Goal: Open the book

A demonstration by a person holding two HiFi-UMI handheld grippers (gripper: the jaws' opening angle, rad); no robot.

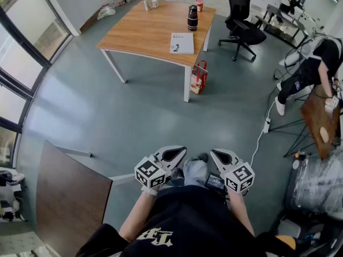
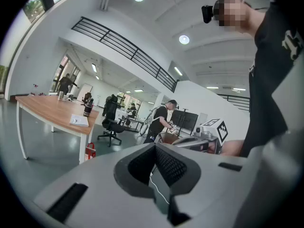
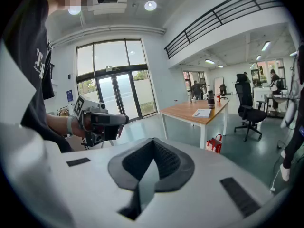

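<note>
Left tool (image 1: 178,152) first: jaws clenched tight, pad against pad, nothing between them. It is held low in front of the person's body and tipped slightly down. Right tool (image 1: 215,152), same story: pinched together and empty, just beside its partner, nose angled a little more toward the floor (image 1: 134,116). Neither one touches anything.

Now look outward. Ahead of both tools lies a wide stretch of bare floor, and beyond it stands the bench (image 1: 144,31). The book (image 1: 182,43) lies flat and closed on it, right at the edge nearest the tools and close to the corner above a red bag (image 1: 199,77). A dark bottle (image 1: 192,17) stands just behind it, farther from the tools.

So the book is straight ahead and well apart from both tools. From the head view the left tool lines up with it a touch more directly, though neither is meaningfully nearer. Its long axis seems to run away from the tools, but at this range and with the lens curve I can't say for sure.

My read: nothing has started. The person has to walk up to the bench first, and the jaws must part before they can catch a cover.
</note>
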